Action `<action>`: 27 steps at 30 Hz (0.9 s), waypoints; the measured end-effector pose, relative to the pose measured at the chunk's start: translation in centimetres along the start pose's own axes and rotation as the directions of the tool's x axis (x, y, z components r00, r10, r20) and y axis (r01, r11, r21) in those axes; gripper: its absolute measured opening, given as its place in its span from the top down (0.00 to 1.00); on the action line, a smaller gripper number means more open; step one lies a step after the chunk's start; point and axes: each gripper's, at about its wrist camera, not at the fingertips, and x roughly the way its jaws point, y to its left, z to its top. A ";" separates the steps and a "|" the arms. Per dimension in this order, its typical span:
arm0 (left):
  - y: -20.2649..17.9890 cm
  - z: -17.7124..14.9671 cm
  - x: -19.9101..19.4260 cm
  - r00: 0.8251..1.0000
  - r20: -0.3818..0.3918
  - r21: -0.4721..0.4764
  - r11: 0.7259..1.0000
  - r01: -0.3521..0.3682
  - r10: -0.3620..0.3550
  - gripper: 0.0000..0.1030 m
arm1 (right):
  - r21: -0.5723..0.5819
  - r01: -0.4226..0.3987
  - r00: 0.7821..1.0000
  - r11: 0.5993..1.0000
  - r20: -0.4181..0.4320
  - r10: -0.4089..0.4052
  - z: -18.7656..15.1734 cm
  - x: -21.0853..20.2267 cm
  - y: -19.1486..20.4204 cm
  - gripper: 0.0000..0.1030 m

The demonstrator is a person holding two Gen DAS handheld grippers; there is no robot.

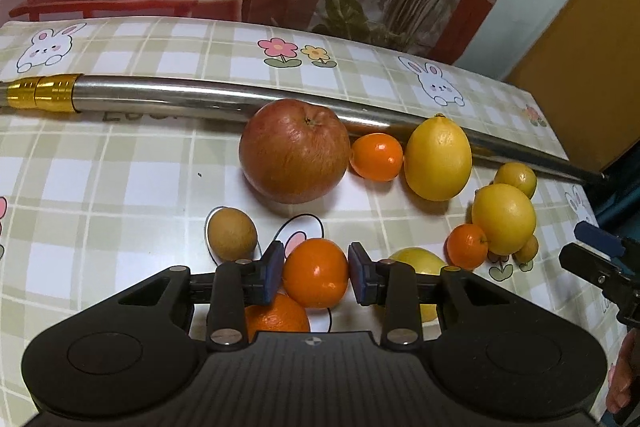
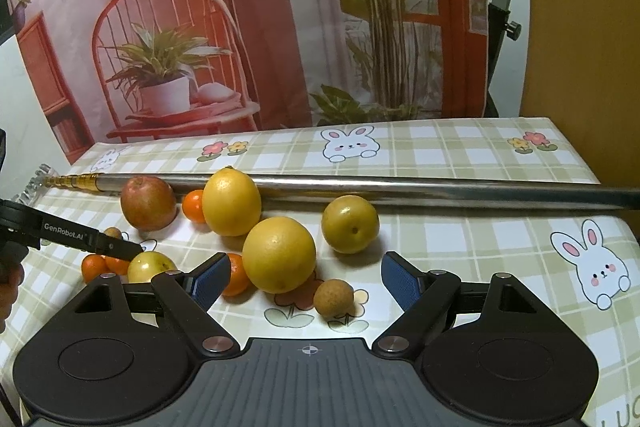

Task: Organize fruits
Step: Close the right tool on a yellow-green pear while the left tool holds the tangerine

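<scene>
Your left tongs [image 1: 316, 277] grip a small orange [image 1: 316, 273] between the blue pads, just above the checked surface [image 1: 100, 187], with another orange [image 1: 276, 317] beneath. Your right tongs [image 2: 306, 281] stand wide open, empty, over a large lemon [image 2: 279, 254] and a small brown fruit [image 2: 333, 297]. Apple [image 1: 294, 151] sits against the metal pole [image 1: 180, 93].

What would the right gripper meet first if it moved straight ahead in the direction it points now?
Probably the small brown fruit, which lies on the tablecloth between the open jaws of the right gripper, a little ahead of them. The large yellow citrus sits just left of that line. Depth is uncertain in this fisheye view.
</scene>
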 end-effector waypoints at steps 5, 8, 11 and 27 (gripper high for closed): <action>-0.6 -0.6 -1.1 0.998 0.055 0.040 0.999 -0.016 0.014 0.64 | -0.006 -0.003 1.000 1.000 -0.006 0.003 0.0 0.1 -0.2 0.22; -1.0 -0.9 -2.4 0.993 0.114 0.072 0.997 -0.029 0.021 0.64 | -0.009 -0.003 1.000 1.000 -0.007 0.003 -0.1 0.1 -0.2 0.23; -1.4 -1.2 -3.6 0.987 0.159 0.090 0.995 -0.043 0.028 0.64 | -0.009 -0.003 1.000 1.000 -0.005 0.003 -0.1 0.2 -0.2 0.23; -1.7 -2.7 -7.2 0.962 0.271 0.085 0.995 -0.051 0.026 0.64 | 0.021 -0.014 1.000 1.000 0.017 0.014 1.1 3.3 0.1 0.42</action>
